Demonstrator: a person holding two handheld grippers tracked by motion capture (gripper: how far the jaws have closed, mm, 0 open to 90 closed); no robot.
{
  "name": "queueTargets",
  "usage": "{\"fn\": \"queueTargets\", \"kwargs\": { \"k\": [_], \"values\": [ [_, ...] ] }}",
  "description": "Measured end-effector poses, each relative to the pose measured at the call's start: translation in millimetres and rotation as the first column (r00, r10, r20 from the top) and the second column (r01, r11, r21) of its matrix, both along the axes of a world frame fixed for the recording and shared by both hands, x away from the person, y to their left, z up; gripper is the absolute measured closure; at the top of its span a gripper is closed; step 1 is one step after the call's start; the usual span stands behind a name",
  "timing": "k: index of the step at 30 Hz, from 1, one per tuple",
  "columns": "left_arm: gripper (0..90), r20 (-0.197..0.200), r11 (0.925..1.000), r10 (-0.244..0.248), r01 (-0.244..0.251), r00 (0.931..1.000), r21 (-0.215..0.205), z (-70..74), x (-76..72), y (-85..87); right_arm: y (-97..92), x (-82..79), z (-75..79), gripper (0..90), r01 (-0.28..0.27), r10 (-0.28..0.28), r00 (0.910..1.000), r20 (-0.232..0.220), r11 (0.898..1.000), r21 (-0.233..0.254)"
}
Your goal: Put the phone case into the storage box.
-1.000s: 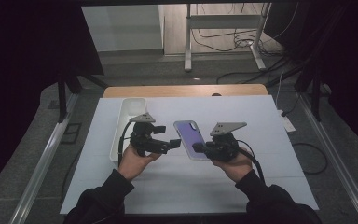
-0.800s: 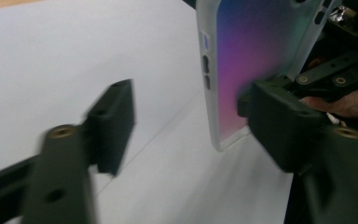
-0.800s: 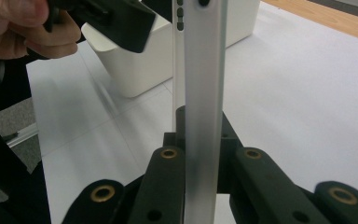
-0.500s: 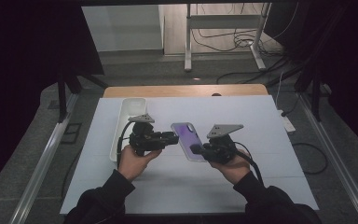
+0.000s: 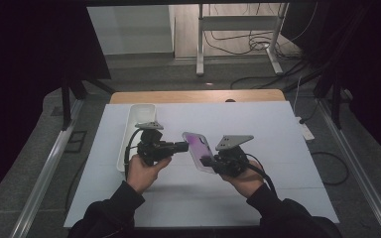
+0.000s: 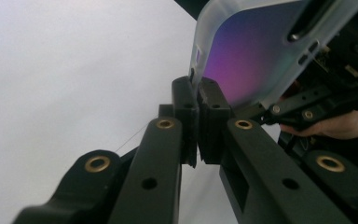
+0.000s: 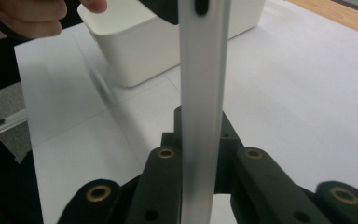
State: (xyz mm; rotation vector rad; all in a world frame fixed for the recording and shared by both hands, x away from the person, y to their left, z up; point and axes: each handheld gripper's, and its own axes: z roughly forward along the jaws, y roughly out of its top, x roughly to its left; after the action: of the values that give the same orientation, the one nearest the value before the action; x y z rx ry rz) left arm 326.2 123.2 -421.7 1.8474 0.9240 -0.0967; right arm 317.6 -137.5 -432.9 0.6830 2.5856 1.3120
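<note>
The left gripper (image 6: 196, 100) has just snapped its jaws together on the edge of the purple phone in its clear case (image 5: 198, 150), which hangs above mid-table. The right gripper (image 7: 200, 135), at the phone's five o'clock, clamps its opposite edge, so peeling the case off looks ready to begin.

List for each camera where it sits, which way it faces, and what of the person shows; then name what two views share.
High view: above the person's side, looking forward and down at the white table; forearms, hands, left gripper, right gripper.
Left gripper view: on the left gripper, along its closed jaws at the purple phone case; the other hand.
Right gripper view: on the right gripper, along jaws clamping the case's edge; white bin, fingers.
Shared: all three show the case.
</note>
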Motion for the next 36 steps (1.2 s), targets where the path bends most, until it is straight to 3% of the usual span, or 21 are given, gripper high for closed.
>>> {"fn": "queueTargets", "kwargs": {
  "k": [6,17,27,36],
  "values": [
    [88.2,0.002,0.9999,-0.006,0.006,1.0,0.015,-0.2,-2.4,-6.6,6.4,-3.4,-2.5,64.6,-0.006,0.006,0.9998,0.02,1.0,-0.017],
    [88.3,0.035,0.9978,-0.005,0.003,0.9994,0.067,2.9,-7.0,-14.6,10.5,2.2,-7.6,30.9,-0.012,0.013,0.9995,-0.028,1.0,0.004],
    [88.3,0.042,0.9972,0.005,-0.008,0.9991,0.075,3.5,-7.7,-15.0,14.5,2.1,-9.3,13.6,-0.03,0.031,0.9991,-0.029,0.999,0.024],
    [88.3,0.06,0.9945,0.036,-0.042,0.9975,0.096,4.2,-6.3,-8.7,13.5,1.2,-8.7,5.5,-0.032,0.032,0.9993,-0.017,0.999,0.025]
  ]
}}
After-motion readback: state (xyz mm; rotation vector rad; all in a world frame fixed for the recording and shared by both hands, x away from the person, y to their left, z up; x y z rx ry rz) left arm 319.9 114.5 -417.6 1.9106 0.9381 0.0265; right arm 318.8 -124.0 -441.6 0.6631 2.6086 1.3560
